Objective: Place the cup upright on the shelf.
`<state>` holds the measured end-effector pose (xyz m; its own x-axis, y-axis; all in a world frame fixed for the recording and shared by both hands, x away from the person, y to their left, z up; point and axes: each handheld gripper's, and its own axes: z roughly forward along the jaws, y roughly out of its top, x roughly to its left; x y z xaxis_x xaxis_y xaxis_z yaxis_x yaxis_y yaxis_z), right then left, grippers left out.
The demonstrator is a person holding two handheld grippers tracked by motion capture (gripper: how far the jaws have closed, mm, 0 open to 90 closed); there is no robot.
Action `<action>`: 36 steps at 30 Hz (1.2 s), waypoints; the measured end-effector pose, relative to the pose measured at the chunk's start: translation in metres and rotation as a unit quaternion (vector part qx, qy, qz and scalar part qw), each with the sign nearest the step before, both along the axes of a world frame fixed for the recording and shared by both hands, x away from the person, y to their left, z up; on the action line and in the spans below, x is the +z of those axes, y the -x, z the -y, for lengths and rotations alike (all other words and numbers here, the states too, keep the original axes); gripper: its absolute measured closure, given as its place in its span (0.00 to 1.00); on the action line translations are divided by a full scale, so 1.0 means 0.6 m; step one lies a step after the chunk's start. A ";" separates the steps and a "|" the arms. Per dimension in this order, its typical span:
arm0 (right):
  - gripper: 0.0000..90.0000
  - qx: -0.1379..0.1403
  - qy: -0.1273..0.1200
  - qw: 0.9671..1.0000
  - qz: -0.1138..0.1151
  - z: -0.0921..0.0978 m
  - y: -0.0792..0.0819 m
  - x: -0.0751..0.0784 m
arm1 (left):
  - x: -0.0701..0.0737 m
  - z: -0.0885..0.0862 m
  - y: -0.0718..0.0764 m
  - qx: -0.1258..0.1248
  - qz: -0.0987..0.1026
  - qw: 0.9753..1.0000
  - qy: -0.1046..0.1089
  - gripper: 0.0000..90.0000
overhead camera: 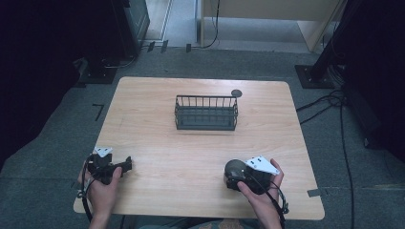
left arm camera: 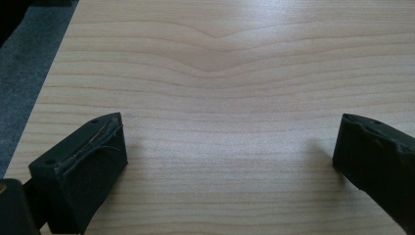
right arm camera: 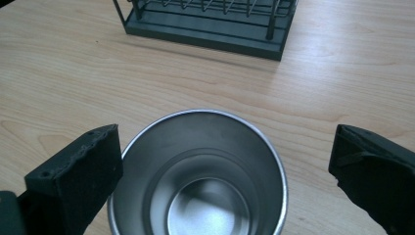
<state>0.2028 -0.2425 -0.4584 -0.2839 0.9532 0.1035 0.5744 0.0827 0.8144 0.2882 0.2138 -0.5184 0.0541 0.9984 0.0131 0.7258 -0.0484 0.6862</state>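
Right under your right tongs [right arm camera: 225, 166] stands a round, shiny steel cup [right arm camera: 200, 181] with its mouth facing up. It sits on the near right part of the pale wooden desk [overhead camera: 191, 152]. Your right tongs are spread wide. The cup sits between the two black jaws, and from here the left jaw looks right up against the cup's side, while the right jaw is well apart from it. The cup is not gripped yet.

Your left tongs [left arm camera: 230, 147] are spread wide too, with nothing between them but bare wood. They rest at the near left of the desk, well apart from the cup.

Far from you, near the middle of the desk, stands a dark wire basket with a flat base [overhead camera: 206, 113]. It looks like the cup is meant to go there.

To do this step well, slide your right tongs a little so the cup sits in the middle of the gap. Go low enough that the jaws meet the cup's side and not just its thin rim. Then squeeze slowly and evenly. The steel is smooth and may slip, so hold it firmly and keep it upright when you lift. Keep your left tongs out of the way.
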 end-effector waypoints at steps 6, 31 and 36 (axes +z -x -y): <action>0.00 0.006 -0.015 1.000 -0.003 -0.001 0.005 -0.006 | 0.000 0.000 0.000 0.000 0.000 1.000 0.000 0.00; 0.06 0.007 0.012 1.000 -0.017 -0.008 0.020 -0.053 | 0.000 0.000 0.000 0.000 0.000 1.000 0.000 0.00; 0.10 0.009 0.016 1.000 -0.013 -0.010 0.019 -0.063 | 0.000 0.000 0.000 0.000 0.000 1.000 0.000 0.00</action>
<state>0.1914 -0.2367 -0.4963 -0.2993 0.9508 0.0795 0.5929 0.1201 0.7963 0.2882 0.2138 -0.5184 0.0543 0.9984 0.0133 0.7258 -0.0486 0.6862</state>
